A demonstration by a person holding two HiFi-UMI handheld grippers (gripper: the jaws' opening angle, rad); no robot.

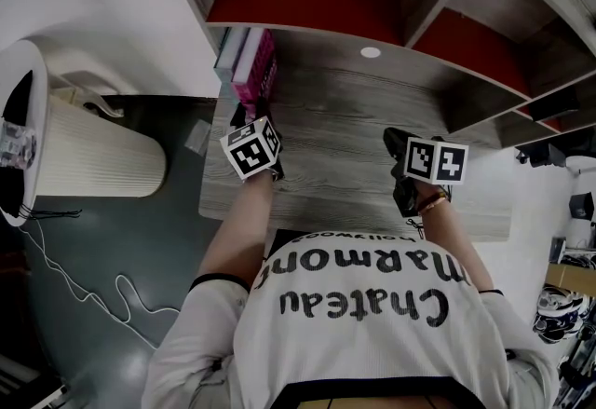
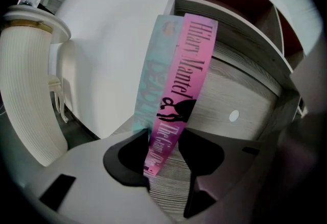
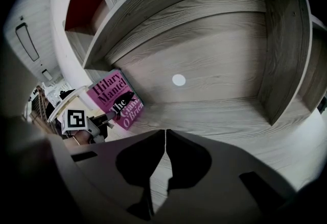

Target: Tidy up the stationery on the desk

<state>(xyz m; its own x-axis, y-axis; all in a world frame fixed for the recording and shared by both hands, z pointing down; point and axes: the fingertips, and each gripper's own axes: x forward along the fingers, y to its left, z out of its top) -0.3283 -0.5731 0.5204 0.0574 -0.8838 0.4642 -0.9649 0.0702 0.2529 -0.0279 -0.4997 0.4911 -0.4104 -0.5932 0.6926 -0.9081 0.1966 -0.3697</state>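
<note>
Two books stand upright at the desk's left end: a pink one (image 1: 256, 62) (image 2: 189, 75) (image 3: 115, 98) and a teal one (image 1: 228, 53) (image 2: 153, 85) on its left. My left gripper (image 1: 257, 111) (image 2: 166, 151) has the pink book's spine between its jaws. The left pad lies beside the spine, and bare desk shows between the spine and the right pad, so it is open. My right gripper (image 1: 393, 141) (image 3: 164, 139) hovers over the wooden desk (image 1: 354, 118) to the right, shut and empty. The right gripper view also shows the left gripper (image 3: 104, 121) at the book.
A shelf unit with red back panels (image 1: 307, 2) rises behind the desk. A small white round dot (image 1: 371, 52) (image 3: 179, 79) lies on the desk top. A white ribbed cylinder (image 1: 93, 156) stands left of the desk, and a white cable (image 1: 102, 291) trails on the floor.
</note>
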